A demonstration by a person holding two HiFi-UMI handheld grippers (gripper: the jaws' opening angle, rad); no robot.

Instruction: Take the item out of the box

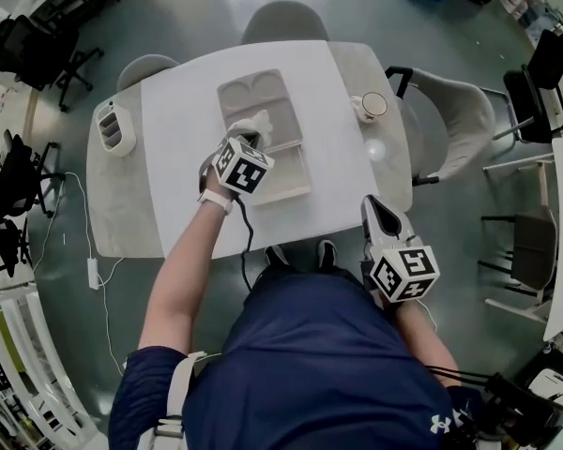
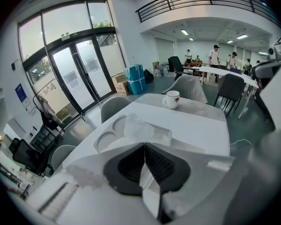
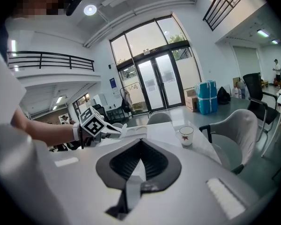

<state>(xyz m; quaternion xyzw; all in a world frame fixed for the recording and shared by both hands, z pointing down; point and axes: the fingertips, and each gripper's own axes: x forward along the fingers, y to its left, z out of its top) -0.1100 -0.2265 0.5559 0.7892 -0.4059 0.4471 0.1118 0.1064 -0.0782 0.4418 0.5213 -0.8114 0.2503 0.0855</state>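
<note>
The left gripper [image 2: 144, 148] pinches a translucent plastic item [image 2: 147, 130] above the moulded tray box [image 1: 291, 191]. The right gripper's [image 3: 139, 146] jaws are pressed together and empty.

No readable words or numbers anywhere. Only brand: white Under Armour logo on navy shirt [image 1: 439, 424]. Blue wall sign [image 2: 21, 93] too small to read.

The table [image 1: 178, 139] is white, the box [image 1: 272, 97] beige, the mug [image 2: 171, 99] white with a red mark.
</note>
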